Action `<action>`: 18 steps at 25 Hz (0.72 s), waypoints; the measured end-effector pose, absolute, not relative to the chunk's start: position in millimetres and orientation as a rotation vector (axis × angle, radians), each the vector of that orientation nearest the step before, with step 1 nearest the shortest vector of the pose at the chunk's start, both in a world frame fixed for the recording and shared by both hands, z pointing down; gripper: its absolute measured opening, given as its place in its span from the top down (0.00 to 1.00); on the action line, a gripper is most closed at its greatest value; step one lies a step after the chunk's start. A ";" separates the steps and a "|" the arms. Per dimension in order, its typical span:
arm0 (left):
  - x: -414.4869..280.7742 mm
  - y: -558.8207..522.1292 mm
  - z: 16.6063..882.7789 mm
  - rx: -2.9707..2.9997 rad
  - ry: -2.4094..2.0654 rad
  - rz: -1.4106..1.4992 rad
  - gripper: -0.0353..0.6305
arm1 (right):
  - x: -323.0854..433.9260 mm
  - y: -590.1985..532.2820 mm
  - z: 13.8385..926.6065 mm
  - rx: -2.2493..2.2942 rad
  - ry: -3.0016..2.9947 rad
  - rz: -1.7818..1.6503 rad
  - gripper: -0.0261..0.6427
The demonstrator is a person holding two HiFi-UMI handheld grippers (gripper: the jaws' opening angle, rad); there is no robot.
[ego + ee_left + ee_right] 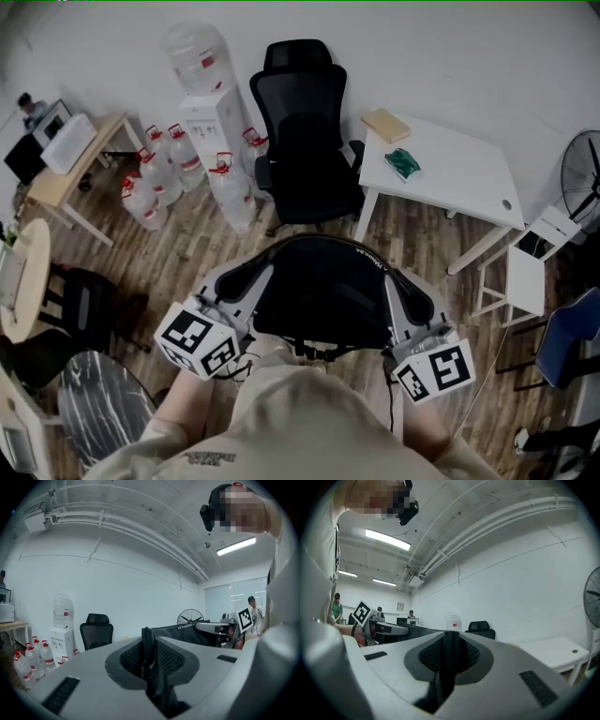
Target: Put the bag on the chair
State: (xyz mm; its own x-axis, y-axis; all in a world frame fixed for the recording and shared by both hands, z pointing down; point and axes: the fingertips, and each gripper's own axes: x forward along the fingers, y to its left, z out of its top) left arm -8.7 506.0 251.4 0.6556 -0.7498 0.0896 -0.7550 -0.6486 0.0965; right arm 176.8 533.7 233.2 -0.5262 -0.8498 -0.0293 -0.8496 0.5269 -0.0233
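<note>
So both claws are clamped down right now. The left gripper (pixel 149 649) has its jaws nearly together, pinching a thin black strip of the bag (pixel 323 291). The right gripper (pixel 451 654) does the same on the other side, with a narrow dark band squeezed upright between its pads. The pads look like rough dark mesh set into smooth pale grey plastic shells, kinda scooped out around the grip. The bag hangs stretched between the two claws, close in front of the person's chest and up off the wood-plank floor (pixel 197 246). It's matte black and soft-looking, with a rounded top edge and a small line of white print near the right claw that's too small to read. The chair (pixel 305 150) is straight ahead of both claws and apart from the bag. It's a black office type with a mesh-looking back, a headrest and a padded seat. Off beyond the right claw sits a smooth white table (pixel 450 161). Beyond the left claw there's a white water dispenser (pixel 220 141) with clear plastic jugs (pixel 155 178) clustered on the floor.
</note>
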 end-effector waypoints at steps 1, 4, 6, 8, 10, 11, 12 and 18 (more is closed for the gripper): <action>-6.4 506.2 252.0 2.740 -1.254 0.061 0.84 | 179.5 533.2 234.1 -1.504 2.714 -0.016 0.90; 0.7 506.5 252.2 2.737 -1.266 0.057 0.84 | 187.4 530.3 236.4 -1.493 2.716 -0.036 0.90; 3.8 505.4 253.9 2.731 -1.269 0.061 0.84 | 190.6 526.7 238.3 -1.495 2.718 -0.042 0.90; 4.6 503.9 257.4 2.725 -1.267 0.069 0.84 | 191.2 524.5 241.1 -1.495 2.722 -0.043 0.90; 5.8 499.6 259.8 2.725 -1.270 0.075 0.84 | 192.3 520.0 243.9 -1.489 2.725 -0.047 0.90; 7.6 496.4 260.6 2.727 -1.272 0.079 0.84 | 194.0 516.6 245.4 -1.486 2.723 -0.052 0.90; 10.2 493.3 261.6 2.729 -1.272 0.082 0.84 | 196.5 513.4 247.2 -1.487 2.721 -0.059 0.90; 15.0 479.8 264.7 2.731 -1.269 0.076 0.84 | 200.1 496.8 252.2 -1.513 2.720 -0.046 0.90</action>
